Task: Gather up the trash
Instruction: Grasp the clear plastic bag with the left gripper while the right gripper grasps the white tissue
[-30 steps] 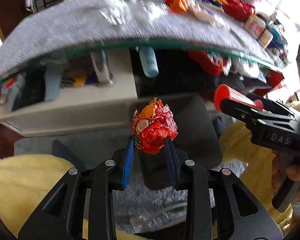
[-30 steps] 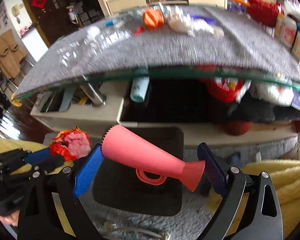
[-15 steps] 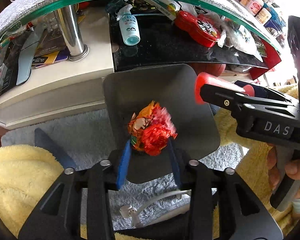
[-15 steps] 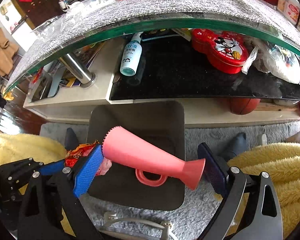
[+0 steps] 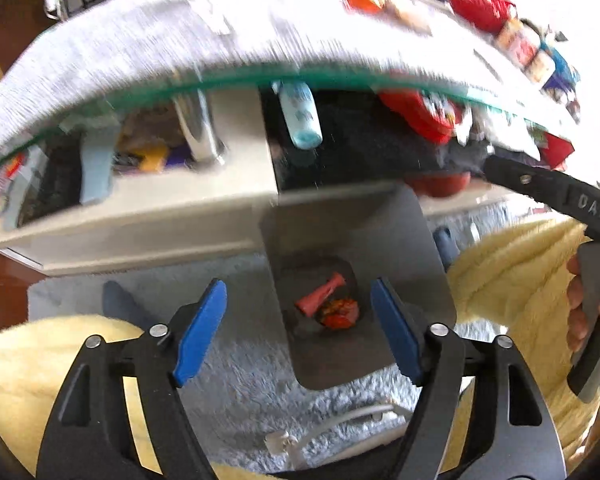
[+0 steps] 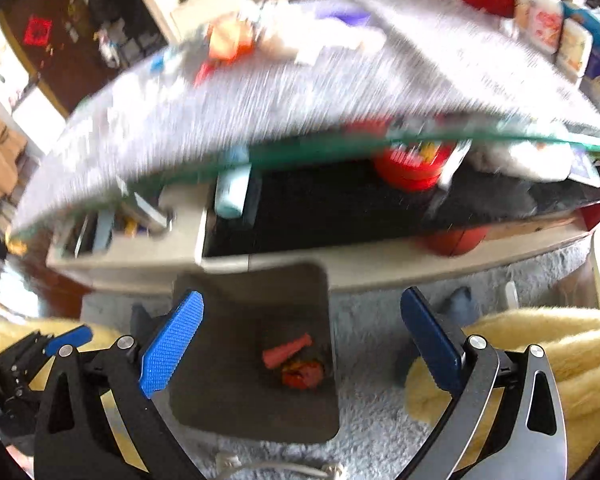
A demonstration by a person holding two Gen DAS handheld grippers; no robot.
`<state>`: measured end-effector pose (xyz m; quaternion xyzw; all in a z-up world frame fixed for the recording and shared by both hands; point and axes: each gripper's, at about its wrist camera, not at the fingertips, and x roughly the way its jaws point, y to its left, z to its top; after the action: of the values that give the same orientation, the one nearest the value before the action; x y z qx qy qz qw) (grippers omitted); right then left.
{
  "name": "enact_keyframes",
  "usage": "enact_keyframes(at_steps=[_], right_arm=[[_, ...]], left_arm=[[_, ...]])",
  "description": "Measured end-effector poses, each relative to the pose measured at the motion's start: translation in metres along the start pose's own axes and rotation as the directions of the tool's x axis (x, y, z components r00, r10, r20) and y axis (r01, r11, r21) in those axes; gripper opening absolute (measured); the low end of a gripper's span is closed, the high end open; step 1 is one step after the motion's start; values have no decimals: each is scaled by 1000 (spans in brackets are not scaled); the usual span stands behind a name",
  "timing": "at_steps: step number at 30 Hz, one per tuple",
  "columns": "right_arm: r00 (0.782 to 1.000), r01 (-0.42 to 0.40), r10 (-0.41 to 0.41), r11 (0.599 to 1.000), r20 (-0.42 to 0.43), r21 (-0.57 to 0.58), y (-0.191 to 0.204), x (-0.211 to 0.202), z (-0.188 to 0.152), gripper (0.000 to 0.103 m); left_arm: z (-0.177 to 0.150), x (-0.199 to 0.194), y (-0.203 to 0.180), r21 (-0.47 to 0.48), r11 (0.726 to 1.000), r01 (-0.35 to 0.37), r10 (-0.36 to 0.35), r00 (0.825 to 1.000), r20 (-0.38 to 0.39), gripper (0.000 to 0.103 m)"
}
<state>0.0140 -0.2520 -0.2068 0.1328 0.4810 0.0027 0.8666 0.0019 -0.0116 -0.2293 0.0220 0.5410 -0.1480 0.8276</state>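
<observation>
Now trash in bin, below tool (spread wide).

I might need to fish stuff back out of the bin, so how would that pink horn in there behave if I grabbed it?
The pink horn looks like rigid moulded plastic, so probably stiff and light. Its cone shape suggests it would roll in a curve if nudged, and may slip toward the narrow end when squeezed. It lies against the red wrapper ball at the bottom of the bin, which might shift too.
</observation>
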Motion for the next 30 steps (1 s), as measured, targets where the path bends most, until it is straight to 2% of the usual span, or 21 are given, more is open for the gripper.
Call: enact_keyframes(at_steps=[7,13,21,26,30], right_arm=[[990,-4,3,1000,138,0,-5,-30,44,99],[983,-1,7,999,184,-32,0,-26,82,99],[982,12,-1,998,190,-58,7,1,120,96],[983,37,-23,997,184,-73,11,22,137,95],[987,20,-5,996,160,-90,12,39,143,92]], left_arm=[[35,-31,18,-45,999,-16,21,995,102,72],[77,-40,24,-51,998,-30,38,986,160,72],[124,-33,19,-34,999,-23,29,981,190,72],[152,-13,17,-52,999,16,-7,983,183,72],[164,8,19,-74,996,52,-40,986,162,72]])
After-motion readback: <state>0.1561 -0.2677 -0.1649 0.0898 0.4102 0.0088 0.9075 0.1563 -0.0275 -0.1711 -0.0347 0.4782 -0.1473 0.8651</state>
